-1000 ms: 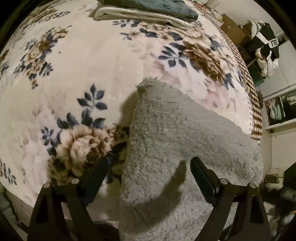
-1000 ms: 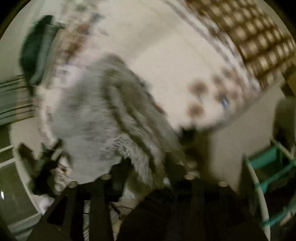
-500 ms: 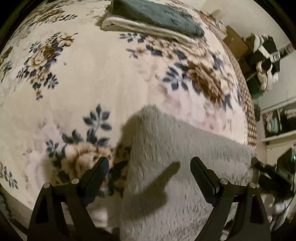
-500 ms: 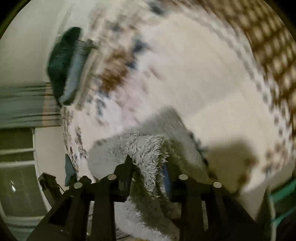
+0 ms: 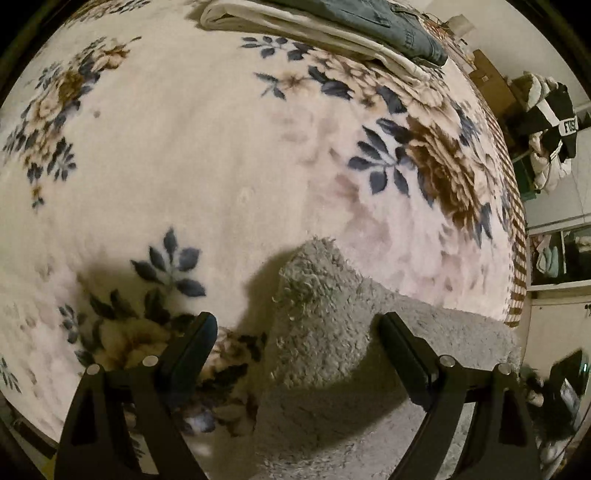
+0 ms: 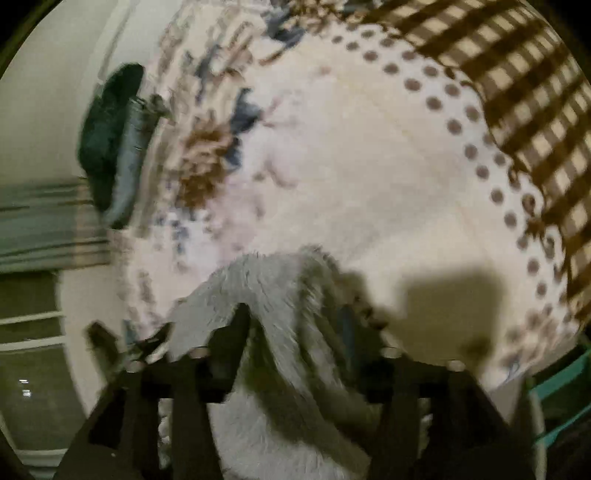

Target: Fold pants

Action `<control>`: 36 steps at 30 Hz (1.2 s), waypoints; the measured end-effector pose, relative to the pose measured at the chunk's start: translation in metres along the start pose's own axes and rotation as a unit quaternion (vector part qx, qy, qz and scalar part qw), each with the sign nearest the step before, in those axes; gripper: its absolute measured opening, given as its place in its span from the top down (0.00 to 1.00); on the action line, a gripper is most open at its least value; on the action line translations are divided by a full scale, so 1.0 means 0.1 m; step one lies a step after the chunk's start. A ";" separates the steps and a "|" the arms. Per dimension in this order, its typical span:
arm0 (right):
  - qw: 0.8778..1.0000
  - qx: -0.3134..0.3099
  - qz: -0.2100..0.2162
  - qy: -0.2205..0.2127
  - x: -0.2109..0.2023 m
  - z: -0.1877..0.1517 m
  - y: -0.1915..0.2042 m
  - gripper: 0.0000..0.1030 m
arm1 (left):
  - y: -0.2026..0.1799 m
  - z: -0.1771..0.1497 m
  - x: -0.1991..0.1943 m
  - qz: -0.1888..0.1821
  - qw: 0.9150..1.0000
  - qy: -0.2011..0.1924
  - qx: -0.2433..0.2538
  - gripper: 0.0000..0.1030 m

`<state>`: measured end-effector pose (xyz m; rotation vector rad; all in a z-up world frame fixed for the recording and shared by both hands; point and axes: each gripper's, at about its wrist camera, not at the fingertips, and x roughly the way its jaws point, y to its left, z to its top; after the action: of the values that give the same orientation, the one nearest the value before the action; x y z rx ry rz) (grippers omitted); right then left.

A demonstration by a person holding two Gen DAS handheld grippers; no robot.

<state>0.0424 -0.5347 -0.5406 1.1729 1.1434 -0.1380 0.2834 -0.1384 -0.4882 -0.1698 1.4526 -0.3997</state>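
The fuzzy grey pants (image 5: 332,354) lie in the lower middle of the left wrist view, on a flowered blanket (image 5: 207,155) spread over the bed. One rounded end rises as a hump between the wide-open jaws of the left gripper (image 5: 295,332), which hold nothing; the cloth runs under and past them toward the lower right. In the right wrist view, which is blurred, the same pants (image 6: 273,295) sit in the lower middle with a ridge of fabric standing up between the jaws of the right gripper (image 6: 295,325). The jaws look parted around that ridge, but the blur keeps me from telling whether they pinch it or have let go.

Judging by the compact, thick shape, at least one fold seems to be in place, though how many layers there are cannot be read. The raised hump and loose ridge suggest the bundle is not yet flat, so a final fold or smoothing likely remains. At the top of the left view a pile of folded clothes (image 5: 332,26) lies well apart from the pants.
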 end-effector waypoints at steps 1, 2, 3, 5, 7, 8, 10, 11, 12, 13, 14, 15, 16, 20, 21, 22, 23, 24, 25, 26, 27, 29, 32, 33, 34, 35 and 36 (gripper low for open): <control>1.000 -0.002 0.000 -0.003 -0.06 -0.06 -0.02 0.35 | 0.01 -0.01 0.01 -0.001 1.000 0.001 -0.003 0.13; 1.000 -0.004 -0.002 -0.003 -0.11 -0.12 -0.06 0.28 | 0.01 -0.02 0.02 -0.002 1.000 0.002 -0.004 0.13; 1.000 -0.004 0.001 0.002 -0.15 -0.23 -0.13 0.25 | 0.00 -0.03 0.02 -0.003 1.000 0.001 -0.003 0.13; 0.999 0.008 0.000 0.032 -0.12 -0.42 -0.27 0.24 | 0.00 -0.05 0.02 0.000 1.000 -0.002 -0.001 0.13; 0.998 0.025 0.007 0.058 -0.01 -0.57 -0.41 0.24 | 0.00 -0.06 0.02 0.000 1.000 -0.003 0.001 0.13; 0.997 0.039 0.024 0.066 0.04 -0.65 -0.48 0.29 | -0.01 -0.06 0.02 0.002 1.000 -0.003 0.002 0.13; 0.997 0.055 0.034 0.052 0.05 -0.80 -0.55 0.82 | -0.02 -0.05 0.01 0.000 1.000 -0.001 0.006 0.13; 0.997 0.060 0.028 0.041 -0.01 -0.86 -0.56 0.83 | -0.03 -0.05 0.01 0.001 1.000 -0.001 0.010 0.13; 0.997 0.066 0.033 0.025 -0.10 -0.92 -0.57 0.85 | -0.04 -0.04 0.00 0.002 1.000 -0.001 0.014 0.13; 0.997 0.070 0.033 0.018 -0.15 -0.95 -0.57 0.85 | -0.06 -0.04 0.00 0.001 1.000 -0.001 0.018 0.13; 0.997 0.075 0.032 0.012 -0.24 -1.00 -0.59 0.85 | -0.08 -0.03 0.01 0.000 1.000 0.000 0.021 0.13; 0.996 0.078 0.029 0.009 -0.30 -1.04 -0.59 0.85 | -0.10 -0.03 0.01 0.000 1.000 0.000 0.024 0.13; 0.997 0.077 0.024 0.010 -0.34 -1.07 -0.60 0.85 | -0.12 -0.03 0.02 -0.001 1.000 0.001 0.027 0.13; 0.996 0.072 -0.025 0.051 -0.18 -1.06 -0.72 0.81 | -0.20 -0.06 -0.02 0.002 0.999 0.001 0.049 0.13; 0.994 0.072 -0.039 0.067 -0.10 -1.03 -0.76 0.70 | -0.21 -0.08 -0.05 0.000 0.999 0.000 0.054 0.13; 0.994 0.065 -0.049 0.072 -0.09 -1.02 -0.79 0.63 | -0.21 -0.12 -0.11 -0.004 0.998 -0.001 0.060 0.13; 0.995 0.051 -0.055 0.070 -0.09 -0.97 -0.75 0.46 | -0.20 -0.18 -0.19 -0.013 0.998 -0.005 0.065 0.13; 0.996 0.032 -0.055 0.060 -0.11 -0.94 -0.68 0.35 | -0.18 -0.24 -0.25 -0.018 0.997 -0.006 0.068 0.13; 0.998 0.004 -0.053 0.045 -0.16 -0.91 -0.58 0.28 | -0.17 -0.30 -0.29 -0.024 0.997 -0.006 0.070 0.13; 0.998 -0.020 -0.045 0.029 -0.20 -0.88 -0.50 0.18 | -0.13 -0.38 -0.33 -0.036 0.997 -0.006 0.069 0.13; 0.999 -0.032 -0.037 0.023 -0.21 -0.85 -0.45 0.10 | -0.11 -0.43 -0.33 -0.044 0.997 -0.004 0.066 0.13; 0.999 -0.048 -0.010 0.021 -0.16 -0.75 -0.39 0.04 | -0.04 -0.54 -0.23 -0.057 0.996 0.008 0.062 0.13; 0.997 -0.057 0.018 0.041 0.15 -0.54 -0.38 0.04 | 0.12 -0.67 0.14 -0.072 0.996 0.038 0.042 0.13; 0.996 -0.062 0.013 0.056 0.32 -0.45 -0.40 0.03 | 0.17 -0.69 0.23 -0.081 0.995 0.047 0.033 0.12; 0.996 -0.060 0.017 0.069 0.42 -0.40 -0.41 0.03 | 0.23 -0.71 0.32 -0.097 0.994 0.054 0.020 0.12; 0.994 -0.052 0.035 0.091 0.56 -0.34 -0.45 0.03 | 0.29 -0.71 0.37 -0.114 0.992 0.055 0.010 0.09; 0.992 -0.043 0.047 0.110 0.68 -0.29 -0.50 0.00 | 0.33 -0.70 0.40 -0.127 0.990 0.056 0.001 0.06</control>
<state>0.0254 -0.5035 -0.6226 1.1827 1.2719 0.1147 0.2222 -0.1135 -0.5456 -0.3375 1.5457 -0.6261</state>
